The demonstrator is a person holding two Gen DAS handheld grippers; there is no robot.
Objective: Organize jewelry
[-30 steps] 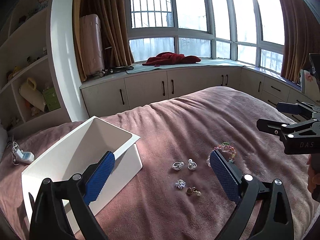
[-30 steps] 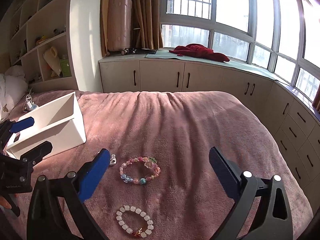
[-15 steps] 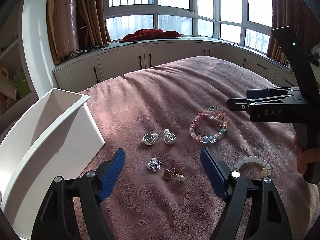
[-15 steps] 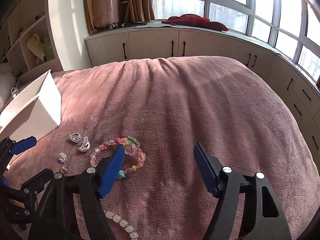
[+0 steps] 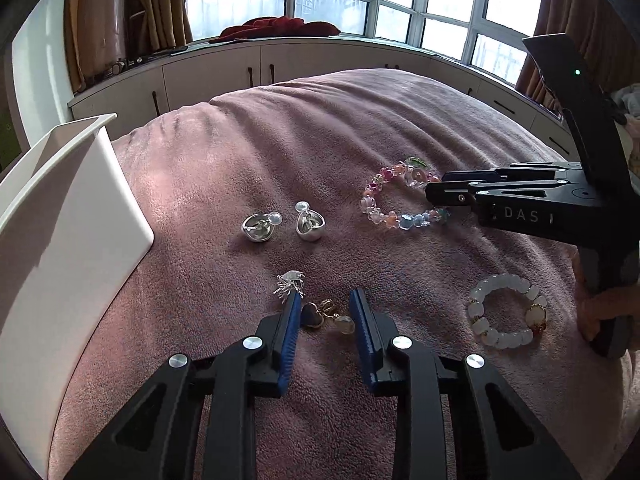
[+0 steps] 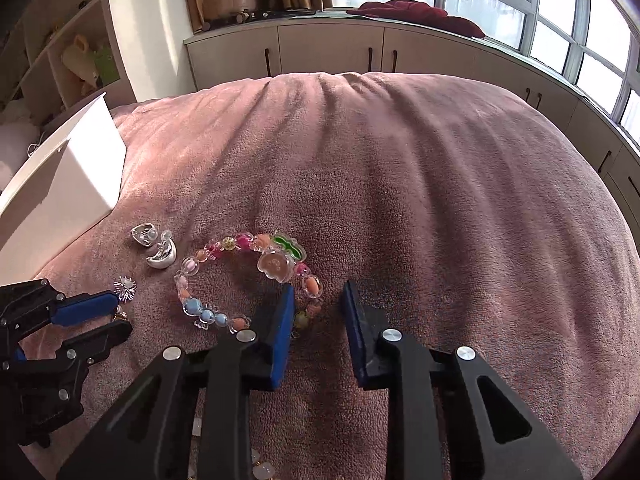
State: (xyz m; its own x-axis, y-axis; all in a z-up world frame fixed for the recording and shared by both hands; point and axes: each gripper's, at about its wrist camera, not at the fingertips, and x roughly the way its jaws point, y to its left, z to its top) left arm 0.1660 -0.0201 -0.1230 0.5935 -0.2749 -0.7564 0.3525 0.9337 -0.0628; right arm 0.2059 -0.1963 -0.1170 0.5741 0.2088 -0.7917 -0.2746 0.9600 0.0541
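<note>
Pink plush blanket [image 5: 320, 128] covers the bed where the jewelry lies. The left claw [image 5: 325, 312] hangs low with its jaws apart, straddling a dark heart earring [image 5: 320, 317] with a pale drop; its blue pads [image 5: 291, 320] sit just either side of it, and whether they touch it is hard to tell. A spiky silver earring [image 5: 290, 285] lies touching or just off the tip of the claw's left finger. Farther up the bed rest two silver earrings [image 5: 282, 225], side by side. A white bin [image 5: 72, 216] stands at the left, tilted in the fisheye view.

The right claw [image 6: 316, 308] is also parted, its jaws straddling the near edge of the colourful bead bracelet [image 6: 248, 276], one finger inside the loop and one outside. A white bead bracelet [image 5: 506, 310] lies apart, nearer the right hand [image 5: 604, 312] on its handle. Cabinets [image 6: 332, 52] run under the window.
</note>
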